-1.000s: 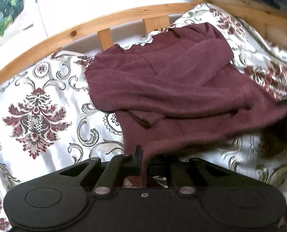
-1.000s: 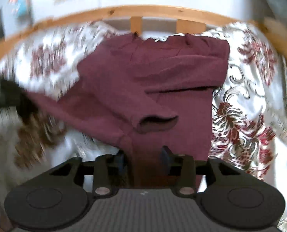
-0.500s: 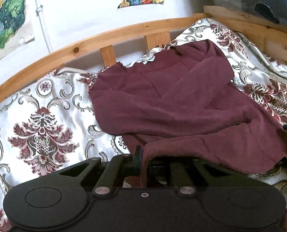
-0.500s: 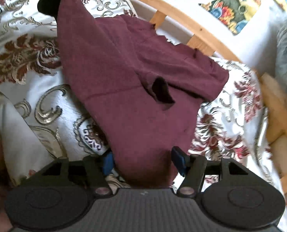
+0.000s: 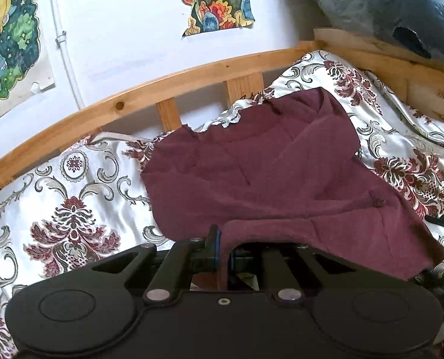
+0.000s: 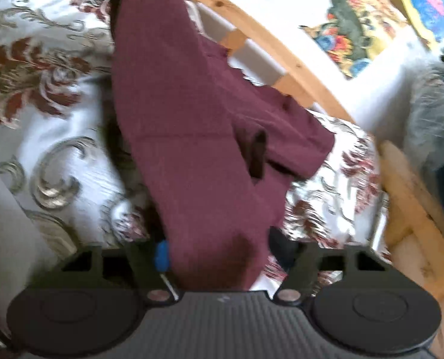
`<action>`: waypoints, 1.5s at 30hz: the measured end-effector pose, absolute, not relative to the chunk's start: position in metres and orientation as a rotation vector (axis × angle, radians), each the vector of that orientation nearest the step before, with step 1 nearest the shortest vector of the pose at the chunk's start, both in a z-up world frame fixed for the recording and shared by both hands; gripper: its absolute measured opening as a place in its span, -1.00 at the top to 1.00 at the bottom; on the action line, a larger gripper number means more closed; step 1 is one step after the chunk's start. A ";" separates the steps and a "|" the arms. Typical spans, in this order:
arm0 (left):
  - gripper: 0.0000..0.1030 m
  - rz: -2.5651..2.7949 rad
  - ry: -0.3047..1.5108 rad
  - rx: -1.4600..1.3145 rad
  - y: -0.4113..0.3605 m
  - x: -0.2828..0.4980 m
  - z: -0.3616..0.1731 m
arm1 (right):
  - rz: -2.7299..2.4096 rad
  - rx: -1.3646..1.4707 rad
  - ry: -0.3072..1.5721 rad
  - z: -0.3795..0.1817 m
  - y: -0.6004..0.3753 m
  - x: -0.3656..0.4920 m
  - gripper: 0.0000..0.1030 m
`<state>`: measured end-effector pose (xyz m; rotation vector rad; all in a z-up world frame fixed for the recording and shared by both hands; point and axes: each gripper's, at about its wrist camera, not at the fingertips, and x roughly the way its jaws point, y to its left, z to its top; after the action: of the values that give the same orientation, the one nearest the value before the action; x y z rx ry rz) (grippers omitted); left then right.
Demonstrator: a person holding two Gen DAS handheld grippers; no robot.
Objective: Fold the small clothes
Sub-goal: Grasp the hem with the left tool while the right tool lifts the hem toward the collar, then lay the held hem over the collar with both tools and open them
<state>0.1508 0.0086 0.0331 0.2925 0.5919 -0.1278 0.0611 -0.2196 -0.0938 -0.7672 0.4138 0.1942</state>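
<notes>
My left gripper [image 5: 222,251] stays clamped on the near hem of the maroon sweater [image 5: 281,179], and since a second ago I have lifted that edge, so the cloth now rises off the bedspread [image 5: 57,209] toward me instead of lying flat. My right gripper [image 6: 219,252] has the other hem corner between its fingers; its jaws have just been closing after a brief widening, and the picture is too blurred for me to tell whether the pads actually press on the cloth, so I count that hold as unsure. It has also rolled, and the sweater now runs slantwise across its view up to the left gripper at the top. Beyond, the sleeves lie folded over the chest and the collar rests by the wooden bed rail [image 5: 162,89]. I judge the bottom-to-top fold is next, once the right grip is firm.
</notes>
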 end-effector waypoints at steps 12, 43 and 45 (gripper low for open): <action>0.89 -0.179 0.648 0.383 0.004 0.073 0.016 | 0.265 -0.516 0.362 -0.029 -0.293 0.027 0.86; 0.84 -0.183 0.647 0.166 0.037 0.149 0.069 | 0.354 -0.280 0.471 0.064 -0.298 0.148 0.86; 0.84 -0.160 0.677 0.153 0.043 0.177 0.059 | 0.353 -0.293 0.485 0.055 -0.290 0.173 0.86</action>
<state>0.1771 0.0426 0.0586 0.1533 0.6771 -0.1603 0.1735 -0.2904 0.0547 -0.2933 0.4851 0.3530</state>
